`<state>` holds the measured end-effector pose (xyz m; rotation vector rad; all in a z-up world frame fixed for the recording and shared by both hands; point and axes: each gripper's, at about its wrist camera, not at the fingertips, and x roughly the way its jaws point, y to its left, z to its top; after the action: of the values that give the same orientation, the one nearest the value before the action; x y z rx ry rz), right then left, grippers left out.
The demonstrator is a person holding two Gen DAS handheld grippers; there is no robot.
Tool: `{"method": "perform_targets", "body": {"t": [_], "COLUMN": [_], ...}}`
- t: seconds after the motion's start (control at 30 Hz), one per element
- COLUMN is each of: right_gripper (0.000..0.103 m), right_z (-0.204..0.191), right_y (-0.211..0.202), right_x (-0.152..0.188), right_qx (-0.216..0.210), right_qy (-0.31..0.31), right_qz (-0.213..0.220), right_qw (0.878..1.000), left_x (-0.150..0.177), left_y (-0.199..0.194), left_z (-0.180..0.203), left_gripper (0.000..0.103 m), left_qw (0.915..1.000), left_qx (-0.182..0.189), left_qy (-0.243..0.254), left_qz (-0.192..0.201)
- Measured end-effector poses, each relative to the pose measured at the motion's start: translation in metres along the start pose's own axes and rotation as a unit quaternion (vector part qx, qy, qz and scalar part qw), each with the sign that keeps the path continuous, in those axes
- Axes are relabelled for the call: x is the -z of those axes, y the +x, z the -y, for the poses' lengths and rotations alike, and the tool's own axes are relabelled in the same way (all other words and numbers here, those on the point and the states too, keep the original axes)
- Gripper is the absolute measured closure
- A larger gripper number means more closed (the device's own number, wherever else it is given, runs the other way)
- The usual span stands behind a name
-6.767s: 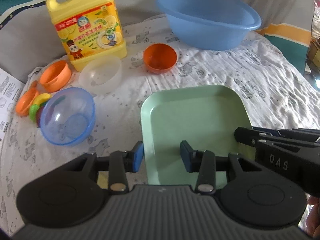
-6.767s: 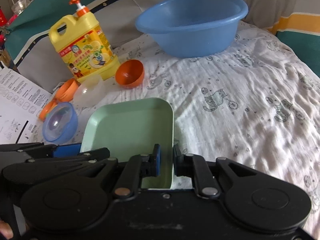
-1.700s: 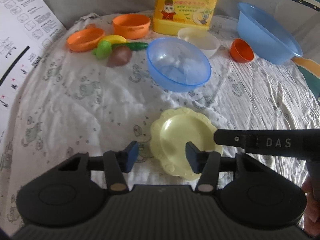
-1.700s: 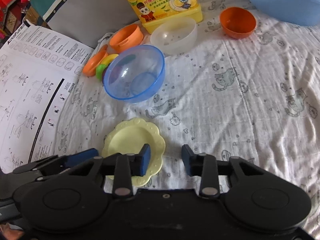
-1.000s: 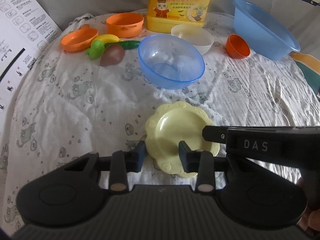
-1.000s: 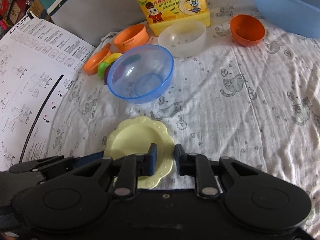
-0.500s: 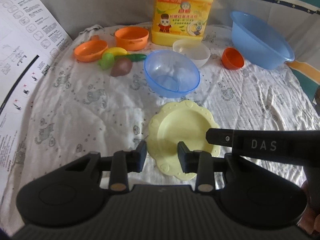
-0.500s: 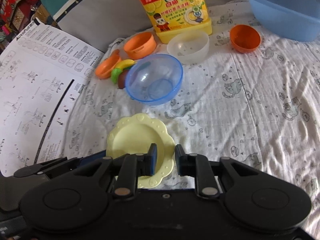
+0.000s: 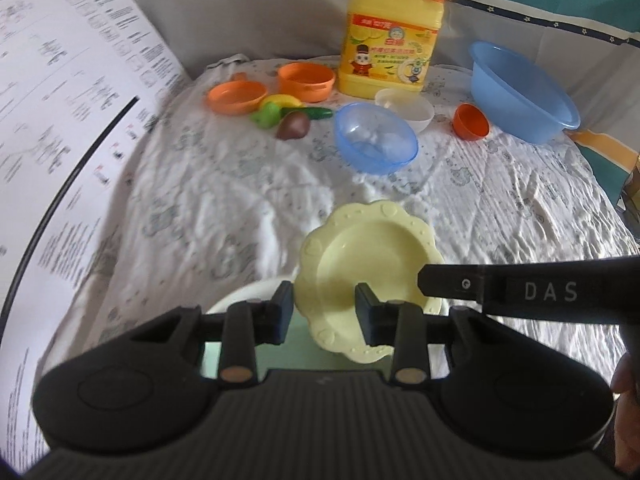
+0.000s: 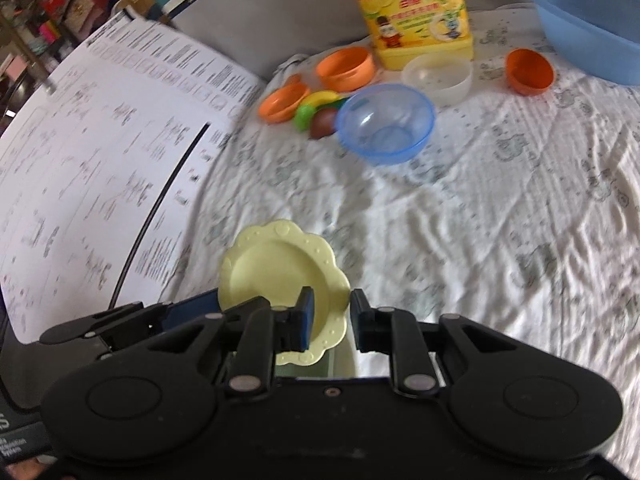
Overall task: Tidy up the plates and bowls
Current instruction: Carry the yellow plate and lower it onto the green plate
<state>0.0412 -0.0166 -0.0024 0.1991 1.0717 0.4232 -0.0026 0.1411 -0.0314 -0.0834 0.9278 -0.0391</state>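
A pale yellow scalloped plate [image 9: 372, 256] is lifted above the bed, gripped at opposite rims. My left gripper [image 9: 324, 312] is shut on its left rim; my right gripper [image 10: 330, 316] is shut on its right rim [image 10: 280, 276]. Under the plate, a green tray [image 9: 296, 344] and the edge of a white plate [image 9: 244, 296] show near the bottom. Farther off stand a clear blue bowl [image 9: 376, 142], a white bowl [image 9: 406, 108], a small orange bowl [image 9: 470, 122] and a big blue basin [image 9: 520, 92].
A yellow detergent jug [image 9: 394, 36] stands at the back. Orange toy pots [image 9: 306, 80] and toy fruit [image 9: 288, 120] lie left of the bowls. A large printed sheet [image 9: 60, 128] covers the left side. The white patterned cloth [image 9: 520, 208] is wrinkled.
Both grippers have lifted the yellow plate off the cloth and pulled it back toward me, over the green tray and white plate, which have come into view.
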Motion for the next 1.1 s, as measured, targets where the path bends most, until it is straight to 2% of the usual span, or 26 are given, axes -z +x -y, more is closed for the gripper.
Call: {"method": "perform_targets", "body": {"t": [0.37,0.7,1.1], "right_gripper": [0.083,0.083,0.083], "right_z": [-0.034,-0.029,-0.028], "right_y": [0.011,0.032,0.051], "right_x": [0.033,0.042,0.045], "right_qx": [-0.015,-0.003,0.002], "right_qy": [-0.029,-0.023,-0.027], "right_qz": [-0.055,-0.091,-0.102], "right_qw": [0.998,0.996,0.994], "left_x": [0.037,0.050,0.054], "left_y": [-0.023,-0.005,0.014], "left_z": [-0.033,-0.038,-0.044], "left_gripper": [0.070,0.070,0.071], "left_qw": [0.9994,0.9984,0.9972], "left_qx": [-0.013,-0.009,-0.005], "left_qy": [-0.027,-0.032,-0.041], "left_qz": [-0.016,-0.046,-0.063]}}
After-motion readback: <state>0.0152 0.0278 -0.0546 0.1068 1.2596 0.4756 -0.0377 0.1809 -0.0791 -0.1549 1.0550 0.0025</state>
